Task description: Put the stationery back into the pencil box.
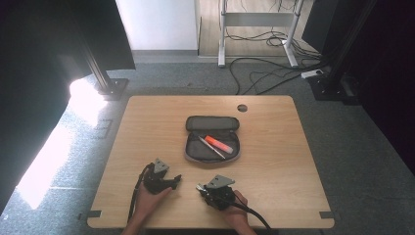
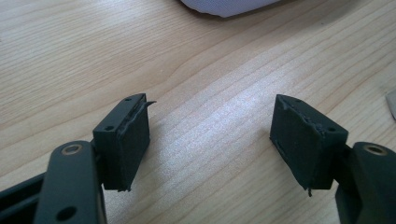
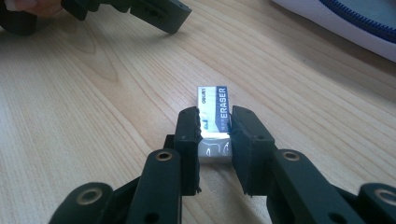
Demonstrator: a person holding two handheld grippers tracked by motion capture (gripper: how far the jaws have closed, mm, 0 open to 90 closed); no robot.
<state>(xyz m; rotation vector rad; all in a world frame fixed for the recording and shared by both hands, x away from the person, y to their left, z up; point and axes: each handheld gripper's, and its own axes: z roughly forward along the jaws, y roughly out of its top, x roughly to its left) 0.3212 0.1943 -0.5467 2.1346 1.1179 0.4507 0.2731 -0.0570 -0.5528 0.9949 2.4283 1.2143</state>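
Note:
A white eraser (image 3: 212,105) in a printed sleeve lies flat on the wooden table (image 1: 274,161). My right gripper (image 3: 215,116) is shut on it, a pad against each long side. In the high view the right gripper (image 1: 201,188) sits near the table's front edge, with the eraser (image 1: 199,186) at its tips. My left gripper (image 2: 212,107) stands open over bare wood, nothing between its pads. From above, the left gripper (image 1: 175,179) rests just to the left of the right one, pointing right.
An open grey pencil case (image 1: 212,123) lies mid-table, holding an orange highlighter (image 1: 219,144) and a pen (image 1: 211,147). The case's pale edge (image 3: 345,23) lies at the top right of the right gripper view. A cable hole (image 1: 242,107) sits behind it.

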